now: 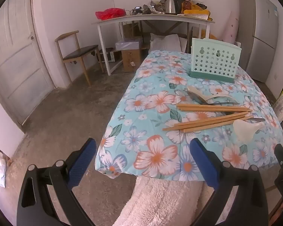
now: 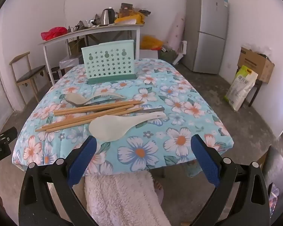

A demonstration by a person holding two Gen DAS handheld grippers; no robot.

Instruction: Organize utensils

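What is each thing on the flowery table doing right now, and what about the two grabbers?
Mint-green plastic utensil holder with star holes: upright, far end of table.
Wooden chopsticks: lying loose in a crossed pile.
White plastic rice spoon: lying flat, nearest the grabbers.
Second pale spoon: lying behind the chopsticks.
Dark-handled utensils: partly under the chopsticks.
Left gripper: open, empty.
Right gripper: open, empty.

Utensil holder [image 2: 109, 64] behind chopsticks [image 2: 88, 114] and spoons [image 2: 111, 127] on table [image 2: 188, 131].
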